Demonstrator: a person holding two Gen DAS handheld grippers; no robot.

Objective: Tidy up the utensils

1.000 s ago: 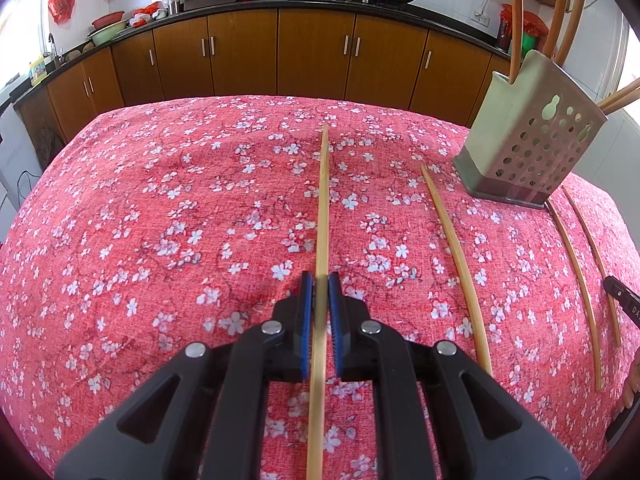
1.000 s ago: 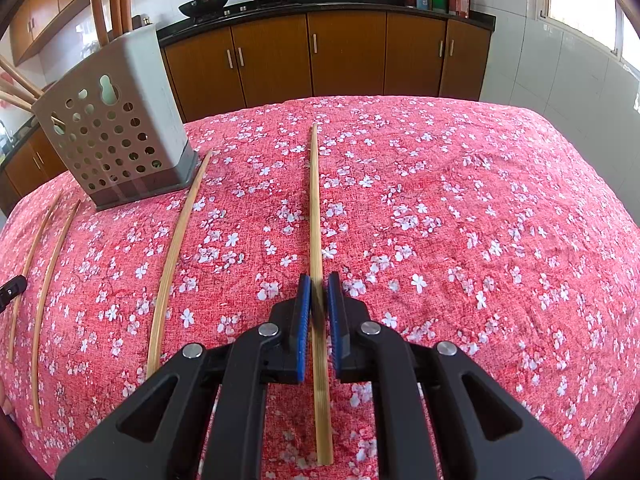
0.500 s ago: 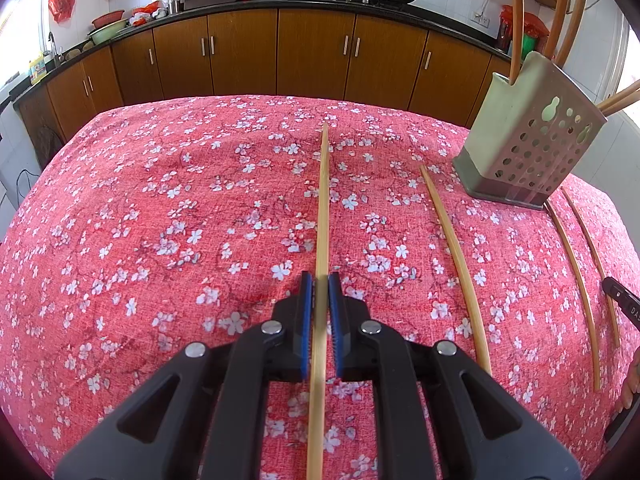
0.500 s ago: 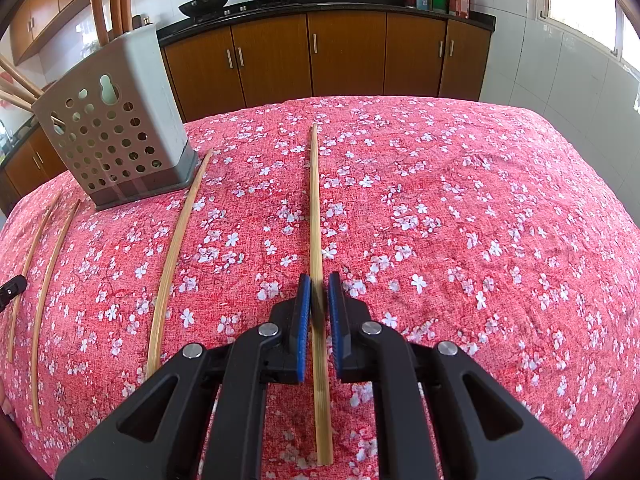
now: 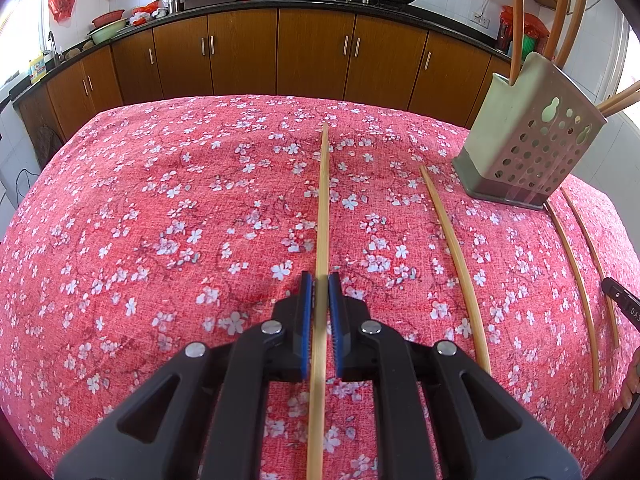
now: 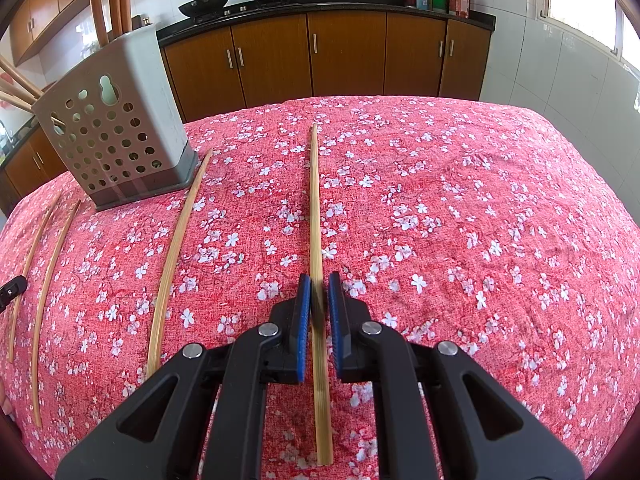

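1. On counter, red floral cloth (image 5: 160,240): my left fingers (image 5: 320,280) clamped on a chopstick (image 5: 323,200).
2. Right fingers (image 6: 319,280) clamped on another chopstick (image 6: 315,208).
3. Holder (image 6: 120,132) stands near, sticks inside.

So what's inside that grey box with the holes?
Chopsticks stick up out of the holder, and more lean out its side. Their lower ends are mostly hidden by its walls.

Left tongs (image 5: 320,292), right tongs (image 6: 319,292) both clamped

Matt woven cloth (image 5: 160,208) under pale, smooth bamboo chopsticks (image 5: 323,200); the perforated holder (image 6: 116,128) looks like matt grey plastic.
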